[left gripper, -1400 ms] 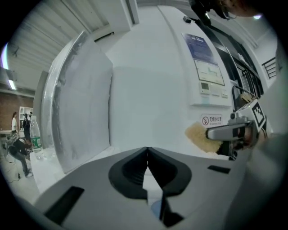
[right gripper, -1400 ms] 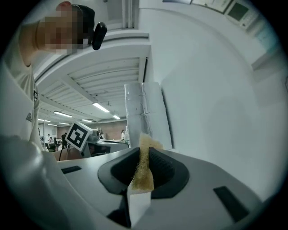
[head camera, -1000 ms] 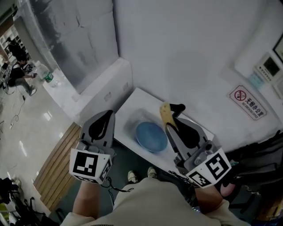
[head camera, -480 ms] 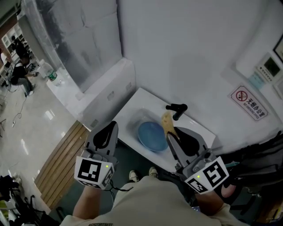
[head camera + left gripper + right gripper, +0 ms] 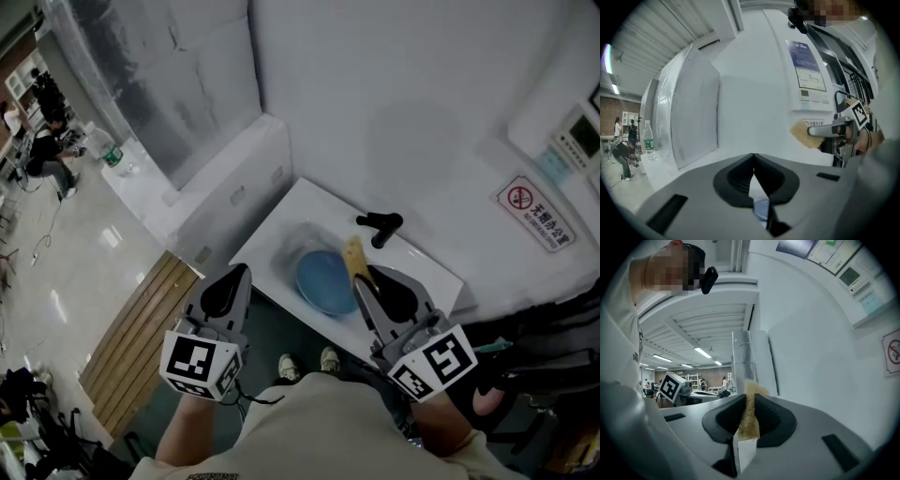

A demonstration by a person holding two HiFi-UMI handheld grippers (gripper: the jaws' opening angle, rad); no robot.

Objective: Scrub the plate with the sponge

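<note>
A blue plate (image 5: 325, 282) lies in the white sink (image 5: 281, 246) below me in the head view. My right gripper (image 5: 361, 277) is shut on a thin yellow sponge (image 5: 353, 254), which sticks up past the jaws, above the plate's right edge. In the right gripper view the sponge (image 5: 751, 414) is pinched flat between the pads. My left gripper (image 5: 225, 286) hangs left of the sink, jaws shut and empty. In the left gripper view a sliver of the plate (image 5: 761, 209) shows below the closed jaws, and the sponge (image 5: 804, 135) in the other gripper shows at right.
A black faucet (image 5: 380, 225) stands at the back of the sink. White walls rise behind it, with a no-smoking sign (image 5: 533, 206) at right. A wooden slat panel (image 5: 136, 328) lies on the floor at left. People and a water bottle (image 5: 113, 157) are at far left.
The view has shifted, and the sink and plate now sit lower and more central. Both grippers have dropped slightly in the frame; the sponge stays pinched in the right one.
</note>
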